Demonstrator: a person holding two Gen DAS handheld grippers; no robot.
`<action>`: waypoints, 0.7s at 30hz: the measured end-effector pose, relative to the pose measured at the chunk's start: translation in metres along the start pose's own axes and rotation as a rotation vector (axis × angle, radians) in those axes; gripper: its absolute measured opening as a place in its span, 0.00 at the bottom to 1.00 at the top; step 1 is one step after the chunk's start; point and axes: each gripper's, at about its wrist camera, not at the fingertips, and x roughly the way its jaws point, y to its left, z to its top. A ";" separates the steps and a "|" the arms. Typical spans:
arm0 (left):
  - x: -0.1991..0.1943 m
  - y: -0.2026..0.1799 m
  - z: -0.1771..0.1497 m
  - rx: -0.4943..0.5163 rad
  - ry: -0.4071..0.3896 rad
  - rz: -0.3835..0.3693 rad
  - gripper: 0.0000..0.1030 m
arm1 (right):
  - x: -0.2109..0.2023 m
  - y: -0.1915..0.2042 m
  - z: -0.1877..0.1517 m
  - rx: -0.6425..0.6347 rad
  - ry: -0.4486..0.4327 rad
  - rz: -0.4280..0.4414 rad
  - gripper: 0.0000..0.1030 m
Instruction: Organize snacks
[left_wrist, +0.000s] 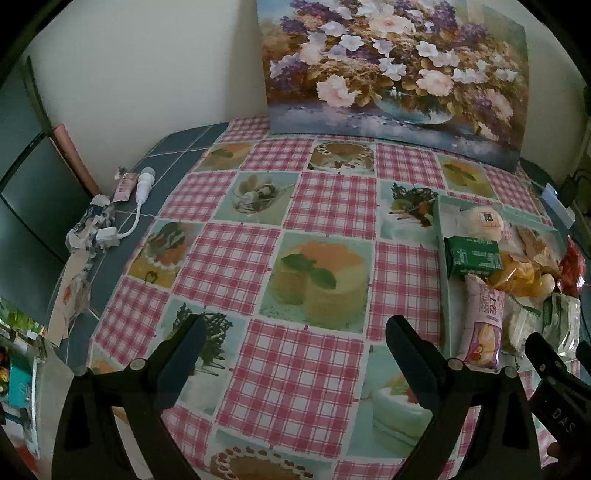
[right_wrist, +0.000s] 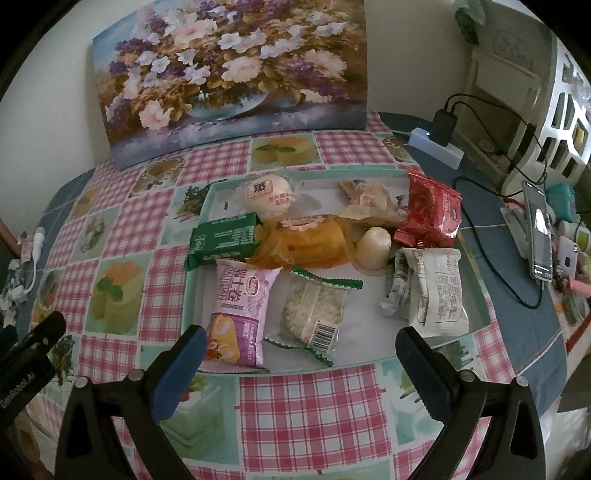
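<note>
Since both grippers, left (left_wrist: 295, 339) & right (right_wrist: 301, 350), gape empty, we'd pinch pink roll pack (right_wrist: 238, 314) at tray's (right_wrist: 476, 273) front-left corner by its crimped end: light, squashy, slick.

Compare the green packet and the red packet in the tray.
The green packet is a flat, brick-like bar at the tray's left wall, overhanging it; the red packet is a puffier, crinkled pouch towards the far right. The green packet lies level, while the red packet looks propped up at an angle. Both are sealed, with crimped ends, and neither is held by a gripper.
</note>
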 end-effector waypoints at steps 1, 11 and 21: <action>0.000 -0.001 0.000 0.005 0.001 -0.002 0.95 | 0.000 0.000 0.000 -0.003 0.001 -0.001 1.00; 0.006 -0.005 0.000 0.024 0.021 -0.015 0.95 | 0.002 0.002 0.001 -0.018 0.013 -0.002 1.00; 0.008 -0.005 0.000 0.026 0.028 -0.015 0.95 | 0.005 0.004 0.001 -0.033 0.021 0.000 1.00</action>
